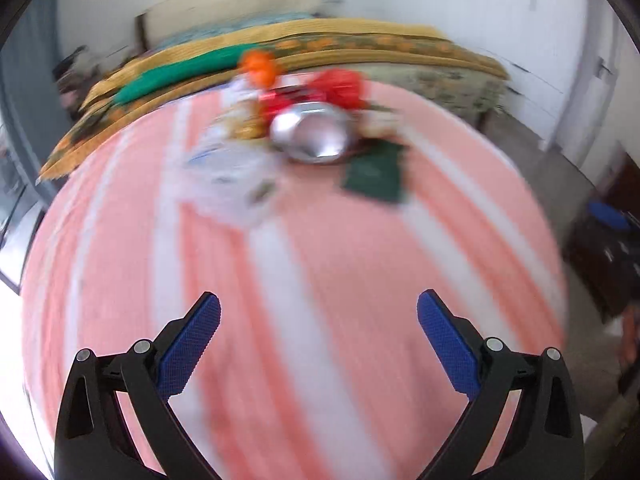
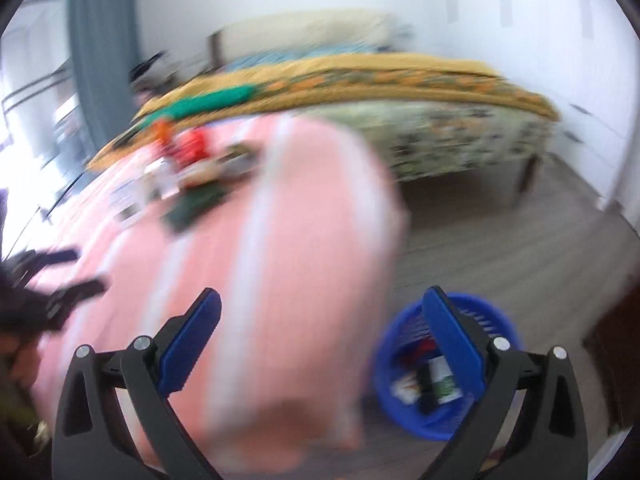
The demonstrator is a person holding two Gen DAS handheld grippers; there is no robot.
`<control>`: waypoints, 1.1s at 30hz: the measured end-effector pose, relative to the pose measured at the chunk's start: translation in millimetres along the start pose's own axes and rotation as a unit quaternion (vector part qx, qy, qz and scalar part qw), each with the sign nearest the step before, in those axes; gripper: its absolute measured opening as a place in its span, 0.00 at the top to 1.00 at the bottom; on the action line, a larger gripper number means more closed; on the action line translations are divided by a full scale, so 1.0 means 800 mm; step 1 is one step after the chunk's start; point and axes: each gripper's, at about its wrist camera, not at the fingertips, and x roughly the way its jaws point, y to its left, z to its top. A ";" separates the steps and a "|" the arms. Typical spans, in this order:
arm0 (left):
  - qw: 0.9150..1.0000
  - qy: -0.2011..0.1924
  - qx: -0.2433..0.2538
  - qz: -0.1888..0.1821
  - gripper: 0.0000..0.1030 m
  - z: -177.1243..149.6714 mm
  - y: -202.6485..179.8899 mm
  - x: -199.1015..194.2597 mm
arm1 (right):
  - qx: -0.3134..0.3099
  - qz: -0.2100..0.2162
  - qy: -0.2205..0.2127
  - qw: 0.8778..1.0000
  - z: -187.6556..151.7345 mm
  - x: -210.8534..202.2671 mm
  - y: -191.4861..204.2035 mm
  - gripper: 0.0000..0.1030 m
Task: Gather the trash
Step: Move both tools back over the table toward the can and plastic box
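Presently, the contents are these, both views blurred.

Left claw (image 1: 319,312): jaws spread wide, blue pads facing each other, nothing between them; it hangs over the near part of the desk (image 1: 360,280), which is covered in a pink-and-white striped cloth.

Right claw (image 2: 322,308): jaws likewise wide and empty, hanging over the desk's near corner and the floor (image 2: 500,240) beside it.

Trash: a loose heap at the far end of the desk, comprising a clear plastic wrapper (image 1: 228,176), a dark green packet (image 1: 374,176), red wrappers (image 1: 340,86) and an orange item (image 1: 258,66), too smeared to identify. A shiny metal bowl (image 1: 314,136) sits among them, just beside the green packet.

Basket (image 2: 444,368): blue, on the floor by the desk's corner, partly behind the right claw's pad; several packets lie inside it.

Bed (image 2: 400,92): behind the desk, with a yellow patterned cover and a green cloth (image 1: 176,72) on it.
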 end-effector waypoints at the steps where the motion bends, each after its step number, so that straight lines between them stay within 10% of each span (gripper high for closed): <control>1: 1.000 0.002 -0.008 0.009 0.05 -0.001 0.019 0.002 | -0.013 0.017 0.018 1.000 0.004 0.012 0.026 0.05; 16: 0.998 0.009 -0.066 0.010 0.05 0.039 0.081 0.019 | -0.062 0.000 0.092 0.994 0.037 0.124 0.128 0.04; 26: 0.991 0.034 -0.068 0.113 0.05 0.132 0.033 0.080 | -0.063 -0.002 0.090 0.994 0.035 0.124 0.129 0.05; 33: 0.988 0.032 -0.075 0.132 0.05 0.086 0.080 0.053 | -0.063 -0.002 0.090 0.994 0.035 0.124 0.128 0.04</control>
